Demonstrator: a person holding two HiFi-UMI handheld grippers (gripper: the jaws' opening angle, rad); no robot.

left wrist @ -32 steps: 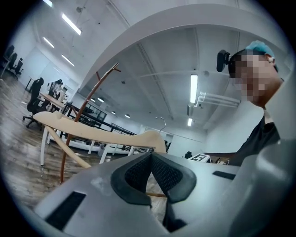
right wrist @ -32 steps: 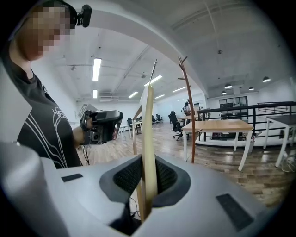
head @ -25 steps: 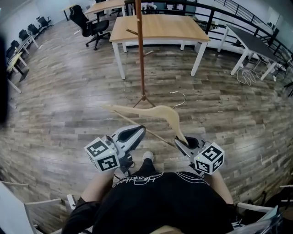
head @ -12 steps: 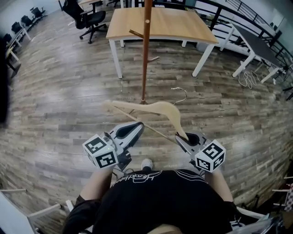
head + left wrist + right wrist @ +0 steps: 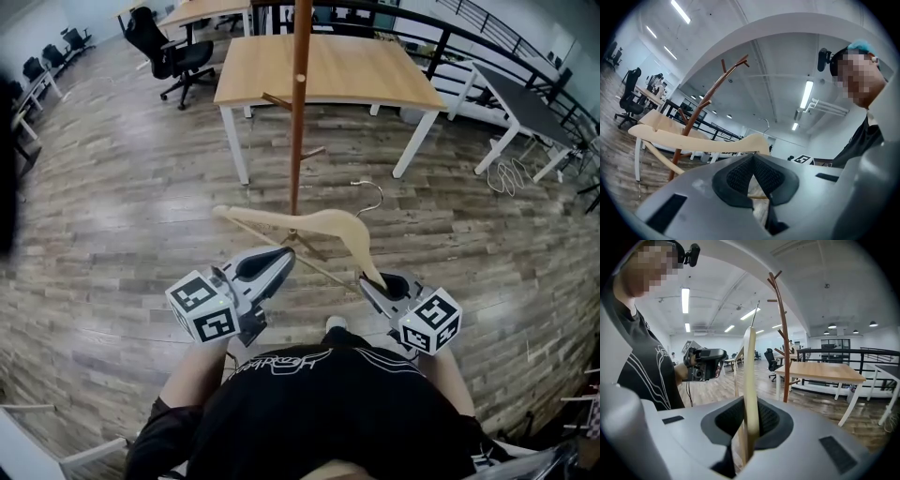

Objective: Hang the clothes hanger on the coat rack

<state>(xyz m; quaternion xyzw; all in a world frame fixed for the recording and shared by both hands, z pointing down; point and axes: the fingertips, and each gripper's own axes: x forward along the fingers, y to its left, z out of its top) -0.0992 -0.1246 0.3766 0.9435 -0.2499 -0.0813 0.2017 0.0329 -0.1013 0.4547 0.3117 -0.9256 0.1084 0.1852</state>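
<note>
The right tool [image 5: 751, 405] was shut tight on one end of the pale wooden hanger [image 5: 319, 223]. Its black bumpy pads pressed the smooth wood from both sides. The hanger was curved like a bow, with a thin bar under it and a bent metal hook [image 5: 372, 197] on top. It was up in the air, close to the coat rack [image 5: 299, 112] but not hung on it. The left tool [image 5: 753, 158] was closed with nothing in it, near the hanger's other half. The coat rack was a thin brown pole with short pegs. Behind it stood a table [image 5: 328, 66] with a wood top and white legs, and a black office chair [image 5: 167, 49]. The floor [image 5: 122, 216] was grey-brown planks.
</note>
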